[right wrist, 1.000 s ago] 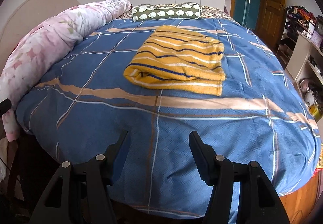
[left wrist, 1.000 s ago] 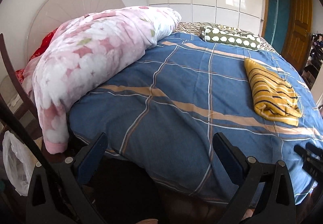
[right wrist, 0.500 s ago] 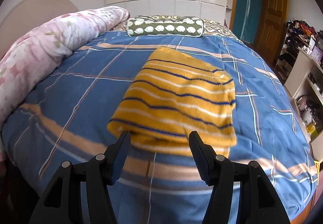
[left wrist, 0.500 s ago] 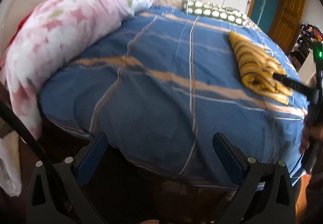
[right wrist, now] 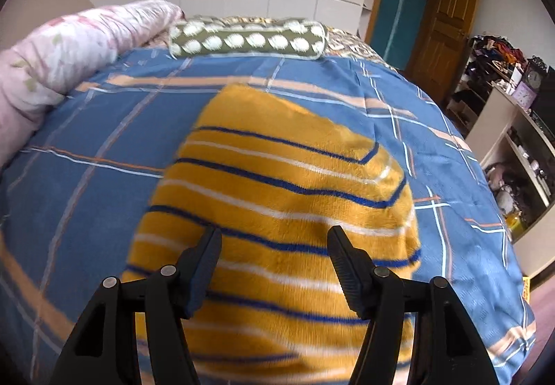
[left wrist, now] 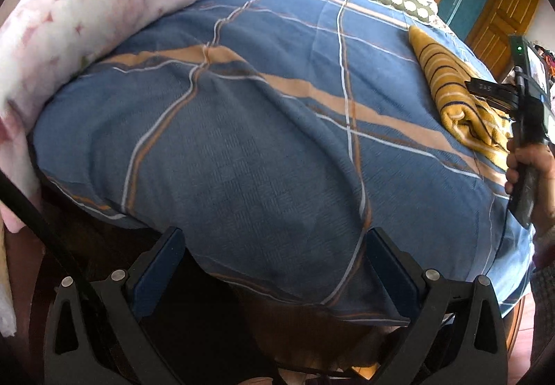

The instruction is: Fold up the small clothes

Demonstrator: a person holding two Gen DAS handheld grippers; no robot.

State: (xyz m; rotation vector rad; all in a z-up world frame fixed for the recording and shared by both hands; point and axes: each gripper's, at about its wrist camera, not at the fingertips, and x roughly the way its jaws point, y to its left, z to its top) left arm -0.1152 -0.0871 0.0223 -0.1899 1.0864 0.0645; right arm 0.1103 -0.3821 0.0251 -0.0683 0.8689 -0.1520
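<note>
A folded yellow garment [right wrist: 284,197] with blue and white stripes lies on the blue checked bed cover [right wrist: 86,176]. My right gripper [right wrist: 274,235] hovers just over the garment's near part. Its jaws are opening, and the pads press on nothing. In the left wrist view the same garment [left wrist: 447,86] lies at the far right, with the right gripper [left wrist: 480,93] above it and a hand [left wrist: 530,162] on its handle. My left gripper [left wrist: 273,235] is open and empty, tilted down over the bed cover [left wrist: 242,142] near the bed's near edge.
A rolled pink flowered quilt [left wrist: 86,10] runs along the bed's left side. A green bolster with white dots [right wrist: 248,39] lies at the head. Cluttered shelves [right wrist: 513,128] stand to the right, with a wooden door [right wrist: 440,38] behind.
My right gripper has moved forward from the bed's edge to over the yellow garment, and has come into the left wrist view. My left gripper has sunk and tipped down toward the bed.
</note>
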